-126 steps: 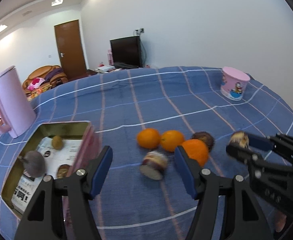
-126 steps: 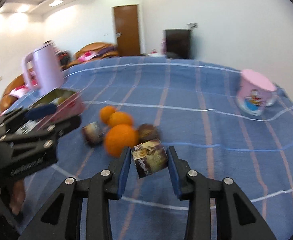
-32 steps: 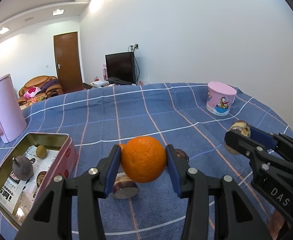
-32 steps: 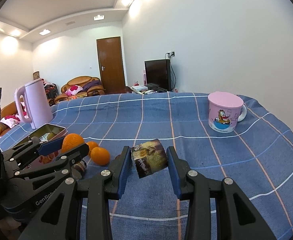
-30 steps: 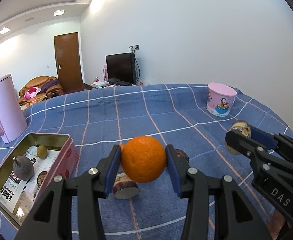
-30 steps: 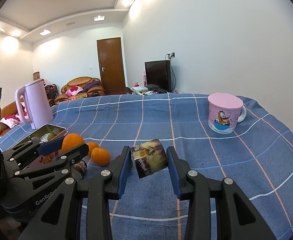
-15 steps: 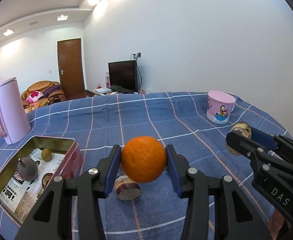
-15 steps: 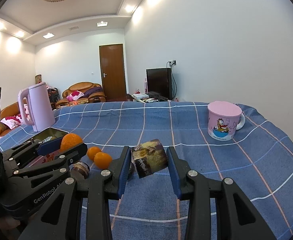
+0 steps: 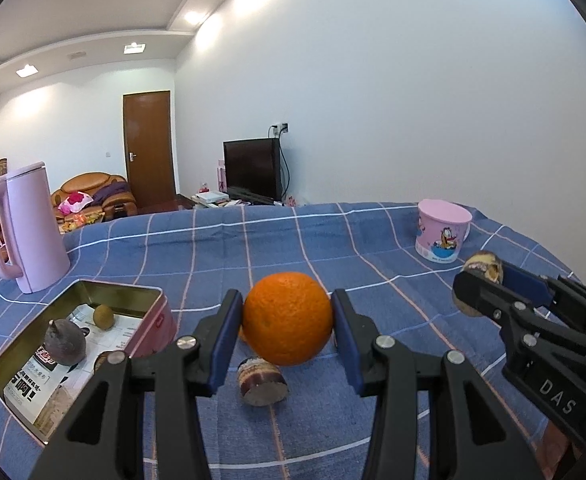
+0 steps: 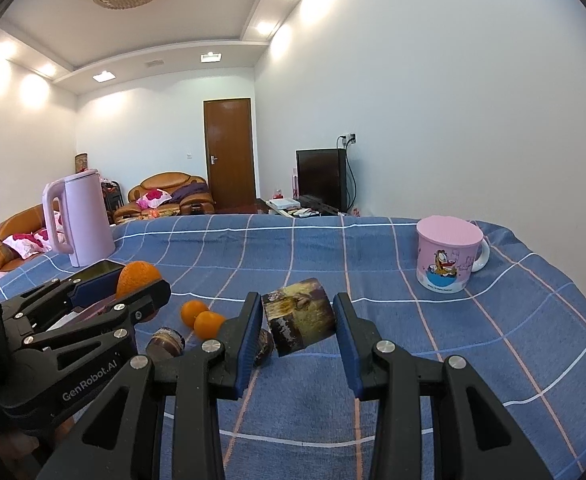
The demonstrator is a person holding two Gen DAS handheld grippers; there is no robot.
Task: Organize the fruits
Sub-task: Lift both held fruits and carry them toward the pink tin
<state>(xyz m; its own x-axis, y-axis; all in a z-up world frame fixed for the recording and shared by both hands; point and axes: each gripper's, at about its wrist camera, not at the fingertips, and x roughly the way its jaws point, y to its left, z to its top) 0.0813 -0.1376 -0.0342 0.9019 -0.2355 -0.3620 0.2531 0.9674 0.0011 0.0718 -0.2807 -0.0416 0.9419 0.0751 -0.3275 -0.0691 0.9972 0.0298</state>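
Both tools are clamped and lifted, seemingly for carrying to the tin point(image 9: 153, 307): left gripper point(image 9: 287, 344) on an orange point(image 9: 287, 318), right gripper point(image 10: 297, 340) on a brown fruit piece point(image 10: 299, 316).

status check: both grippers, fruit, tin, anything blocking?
Left gripper shut on orange, right gripper shut on brown cut fruit. Both held above the cloth. Open tin on the left, nothing in the way.

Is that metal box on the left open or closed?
Open. The box has no lid on; you look straight inside at a printed paper and a few small fruits.
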